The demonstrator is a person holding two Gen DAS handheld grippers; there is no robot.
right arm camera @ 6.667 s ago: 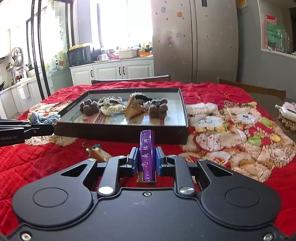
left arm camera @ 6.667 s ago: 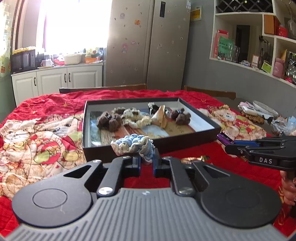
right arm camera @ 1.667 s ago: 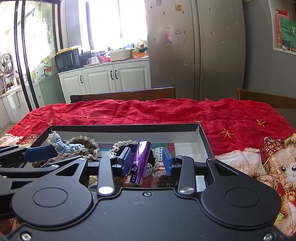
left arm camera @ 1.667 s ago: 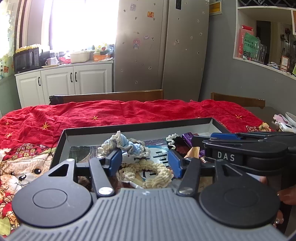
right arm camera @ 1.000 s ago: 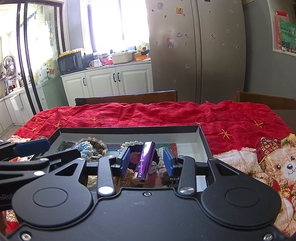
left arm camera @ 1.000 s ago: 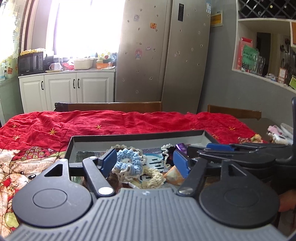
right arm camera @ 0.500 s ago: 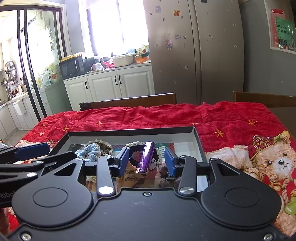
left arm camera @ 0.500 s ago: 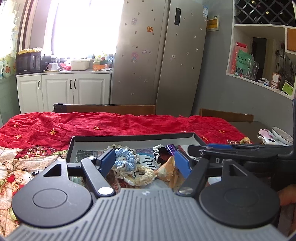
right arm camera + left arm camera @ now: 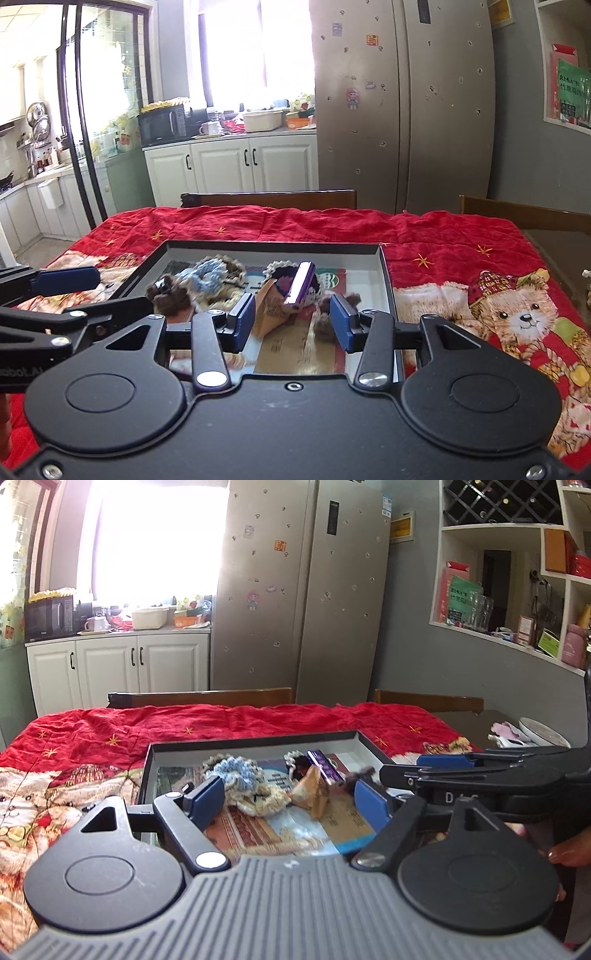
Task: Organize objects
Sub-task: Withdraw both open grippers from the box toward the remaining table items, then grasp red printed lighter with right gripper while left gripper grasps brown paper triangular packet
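A kitchen with white cabinets [image 9: 236,166] and a tall steel fridge [image 9: 299,590] sits behind a table draped in a red teddy-bear cloth [image 9: 480,280]. On that cloth lies a shallow dark tray [image 9: 386,273], and everything to be sorted is in it. The left gripper [image 9: 290,805] hangs over the tray's near edge with its blue pads spread wide and nothing between them. Just beyond its fingers the blue crochet scrunchie [image 9: 238,771] lies on a cream scrunchie [image 9: 264,799], at the tray's left-centre. The right gripper [image 9: 291,323] also stands apart at the jaws, empty, over the near side of the tray. Past its tips the purple tube [image 9: 299,284] leans tilted on a tan folded packet [image 9: 271,308] in the middle of the pile. A brown fuzzy scrunchie [image 9: 168,293] lies to the left of that pile, with another brown one half hidden behind the right pad.
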